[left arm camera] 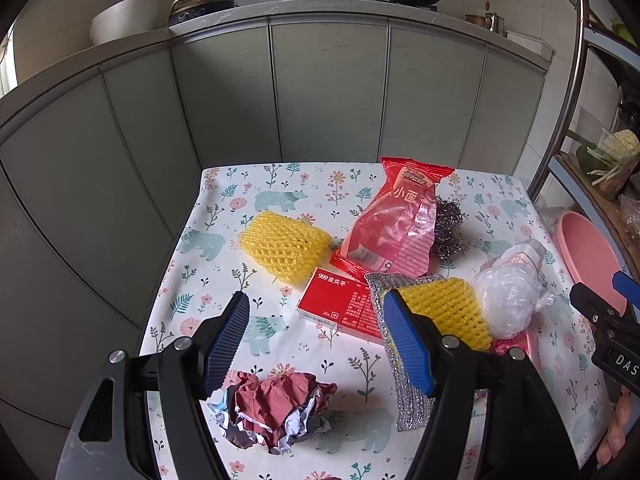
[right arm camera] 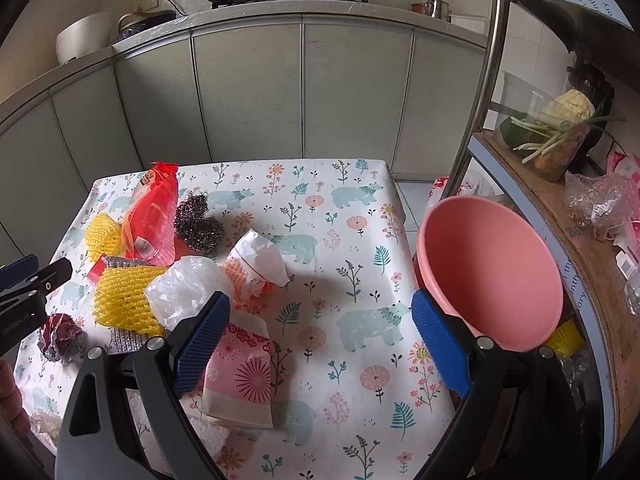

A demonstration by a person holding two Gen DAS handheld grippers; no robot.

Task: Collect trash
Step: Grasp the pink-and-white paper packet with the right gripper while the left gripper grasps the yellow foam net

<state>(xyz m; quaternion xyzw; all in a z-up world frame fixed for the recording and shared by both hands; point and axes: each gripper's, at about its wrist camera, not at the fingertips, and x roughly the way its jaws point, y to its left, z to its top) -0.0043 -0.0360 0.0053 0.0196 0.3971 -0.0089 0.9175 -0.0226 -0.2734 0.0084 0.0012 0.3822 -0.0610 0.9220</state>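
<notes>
Looking along the left gripper (left arm camera: pixel 316 344), we see its blue ribbed fingers spread wide with nothing between them. A crumpled ball of dark red and white paper (left arm camera: pixel 276 410) lies on the floral bear-print tablecloth (left arm camera: pixel 224 208) just below and between the fingertips, nearer the left finger and not touching either. Beyond the right finger lies a silver glittery scouring pad (left arm camera: pixel 404 396) with a yellow foam fruit net (left arm camera: pixel 444 310) on top of it. A flat red medicine box (left arm camera: pixel 340 304) lies past the fingers, and behind it a red noodle wrapper (left arm camera: pixel 394 224), a second yellow foam net (left arm camera: pixel 286 246) and a dark steel wool scourer (left arm camera: pixel 450 232). A scrunched clear plastic bag (left arm camera: pixel 508 300) sits to the right of the pad.

Our right gripper (right arm camera: pixel 320 340) is also held wide open and empty, above bare cloth. Just at its left finger lies a pink flower-patterned paper cup (right arm camera: pixel 240 376) on its side. This view also gives us a white and orange crumpled paper wrapper (right arm camera: pixel 256 264) beyond the cup and the whole pink plastic basin (right arm camera: pixel 492 272) at the table's right edge, close to the right finger; the left view catches only the basin's rim. The paper ball appears small at the far left here.
</notes>
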